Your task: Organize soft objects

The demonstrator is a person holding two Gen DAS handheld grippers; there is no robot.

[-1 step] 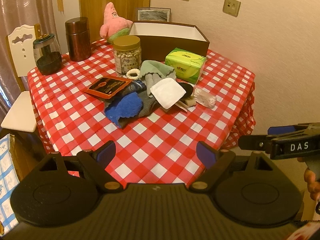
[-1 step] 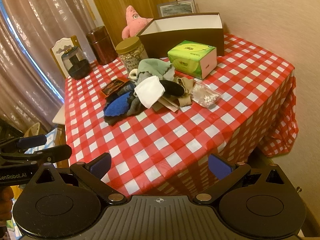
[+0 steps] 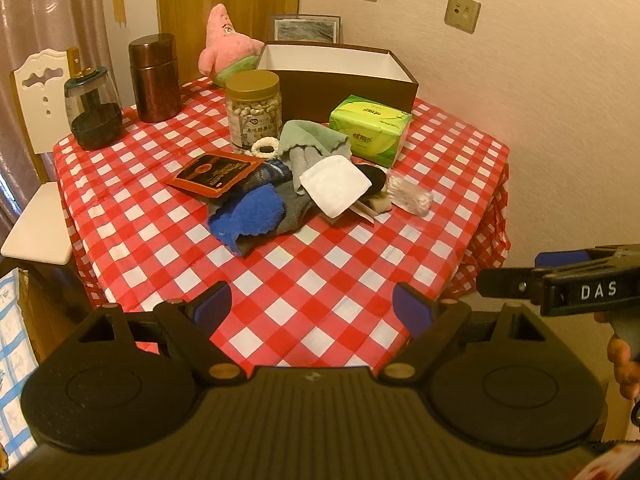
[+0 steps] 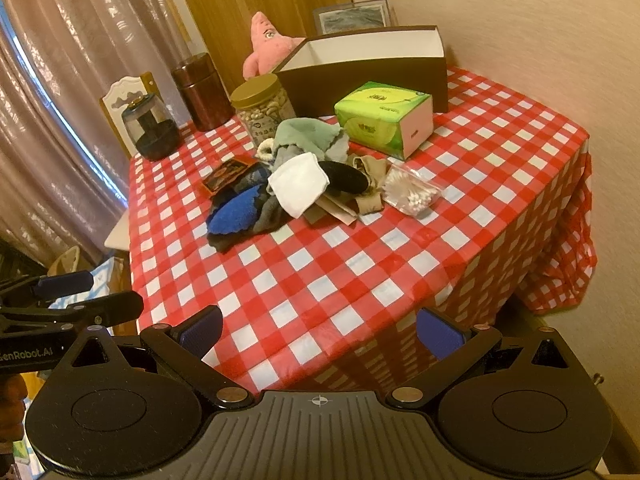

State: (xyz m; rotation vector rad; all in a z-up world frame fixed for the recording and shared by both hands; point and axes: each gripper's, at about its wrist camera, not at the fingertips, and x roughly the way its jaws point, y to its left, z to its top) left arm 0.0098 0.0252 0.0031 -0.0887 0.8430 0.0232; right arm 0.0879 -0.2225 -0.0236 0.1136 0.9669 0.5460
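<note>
Both grippers are held short of the near table edge, the left gripper [image 3: 312,312] and the right gripper [image 4: 320,330] each spread wide with nothing between the fingers. A heap of soft things is seen mid-table on the checked tablecloth [image 3: 304,280]: a blue cloth [image 3: 252,210], a white cloth [image 3: 334,184] and a green cloth [image 3: 310,138]. Behind the heap an open brown box [image 3: 340,80] is set, with a pink plush toy [image 3: 224,46] beside its left end and a tissue pack [image 3: 370,128] just in front.

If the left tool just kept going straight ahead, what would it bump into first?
Probably the blue fuzzy cloth at the near edge of the pile. The left tool is open, with only bare checkered tablecloth before it. Depth is hard to judge.
</note>
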